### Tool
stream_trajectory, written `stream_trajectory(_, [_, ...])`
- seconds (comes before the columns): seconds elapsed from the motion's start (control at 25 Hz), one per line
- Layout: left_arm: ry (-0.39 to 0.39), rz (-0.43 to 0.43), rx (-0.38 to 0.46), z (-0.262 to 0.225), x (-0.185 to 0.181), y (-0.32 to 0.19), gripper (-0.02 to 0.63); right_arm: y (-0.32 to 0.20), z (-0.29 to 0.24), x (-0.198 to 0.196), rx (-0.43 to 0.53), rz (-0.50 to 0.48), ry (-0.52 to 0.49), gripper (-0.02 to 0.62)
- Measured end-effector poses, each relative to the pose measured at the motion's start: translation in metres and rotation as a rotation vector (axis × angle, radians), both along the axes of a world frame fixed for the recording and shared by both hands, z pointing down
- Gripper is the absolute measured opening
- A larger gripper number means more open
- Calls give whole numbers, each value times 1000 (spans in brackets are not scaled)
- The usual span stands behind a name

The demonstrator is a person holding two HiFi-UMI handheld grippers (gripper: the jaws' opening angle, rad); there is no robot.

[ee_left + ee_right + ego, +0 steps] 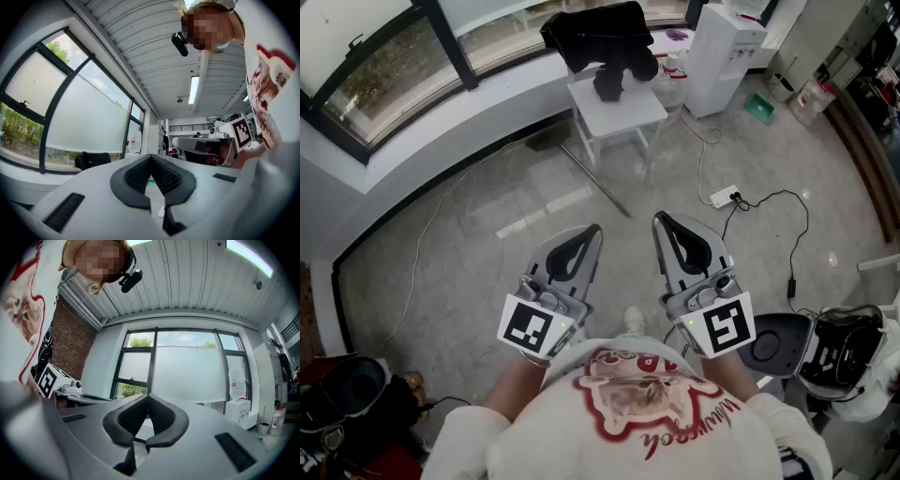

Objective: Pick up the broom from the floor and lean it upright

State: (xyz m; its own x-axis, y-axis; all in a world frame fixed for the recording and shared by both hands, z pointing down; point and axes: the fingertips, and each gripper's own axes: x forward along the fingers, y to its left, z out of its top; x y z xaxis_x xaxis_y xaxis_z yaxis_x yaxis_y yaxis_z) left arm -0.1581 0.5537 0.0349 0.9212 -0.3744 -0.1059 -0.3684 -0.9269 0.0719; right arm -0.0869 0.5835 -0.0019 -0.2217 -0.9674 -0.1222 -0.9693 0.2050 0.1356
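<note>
Left gripper point(591, 234): held close in at the chest, pointing ahead; fingers point(138, 177) closed tip to tip, nothing between them.
Right gripper point(664, 221): just beside the left one, same pose; fingers point(132, 416) pressed together, empty.
Floor point(487, 272): bare and grey directly beyond both grippers; open room to step and reach forward.
Cable point(420, 246): thin line trailing over the floor on the left toward the wall; judged a snag risk on that side.
Power strip point(724, 197): white, on the floor to the right front, black lead looping off to the right; best kept clear of.
Equipment point(848, 352): black-and-white unit with a round base near the person's right side; narrows the room there.
Broom point(595, 183): judged to be the thin long handle lying slantwise on the floor, well ahead of the grippers; far end runs in by the stand's legs, head end not made out.
White tabletop point(623, 114): small stand near the wall with a dark item point(614, 80) on it; legs just beside the handle, so tight for a grasp at that end.
Wall point(441, 131): curved, under the window, behind the stand; likely surface for leaning.
Progress: nothing done yet; broom untouched on the floor, both grippers well apart from it.
Remaining: approach, open the fingers, grasp the handle at its near free end, raise, lean upright.
</note>
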Motion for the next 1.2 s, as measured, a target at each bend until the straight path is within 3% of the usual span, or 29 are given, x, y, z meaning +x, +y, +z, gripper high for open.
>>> stream_trajectory(0.72, [-10,13,-6,0,13,9,17,13,-5,16,40,40,-14,23])
stream_trajectory(1.2, [-36,37,14,0,90,19,17,26,-13,97,86,47,-11,25])
